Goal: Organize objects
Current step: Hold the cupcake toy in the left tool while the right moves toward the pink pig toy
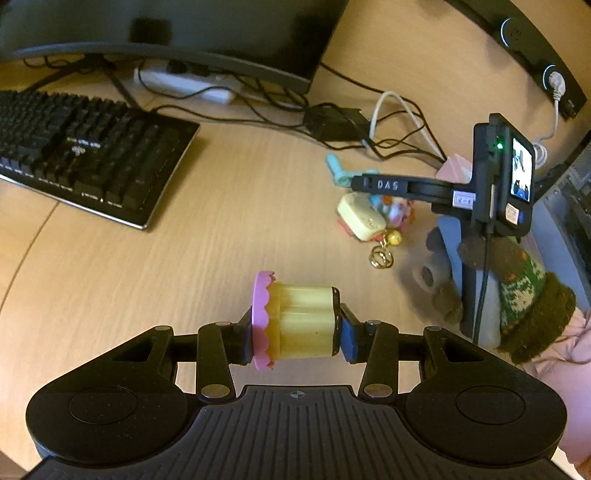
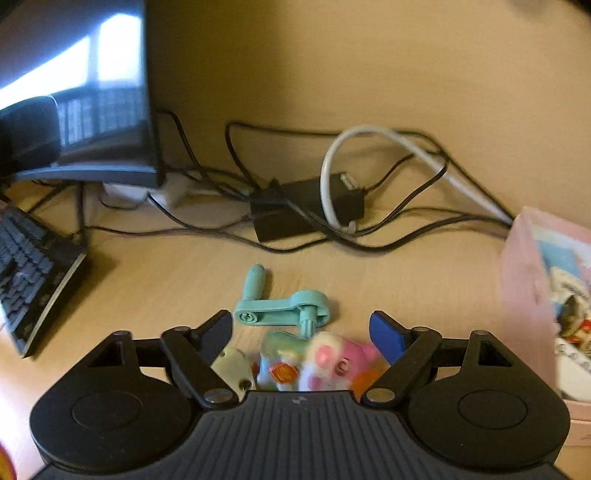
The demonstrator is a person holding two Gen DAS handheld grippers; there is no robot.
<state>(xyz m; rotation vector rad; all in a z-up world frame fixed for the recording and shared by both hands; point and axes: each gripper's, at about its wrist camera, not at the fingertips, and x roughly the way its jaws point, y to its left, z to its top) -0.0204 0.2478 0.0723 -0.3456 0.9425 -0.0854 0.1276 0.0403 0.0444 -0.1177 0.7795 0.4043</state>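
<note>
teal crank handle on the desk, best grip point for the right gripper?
Take the flat link arm of the teal crank from above, fingers across its narrow width. It lies flat, while the knob and shaft stick out at the ends. The right gripper, open, hovers just short of it, over the small toys.

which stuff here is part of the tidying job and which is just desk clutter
Part of the job: yellow cup toy with pink scalloped rim, clamped in the left gripper; teal crank handle; pastel toy and keychain pile under the open right gripper; pink box.

Just lying about: keyboard, monitor, black power adapter, cables.
</note>
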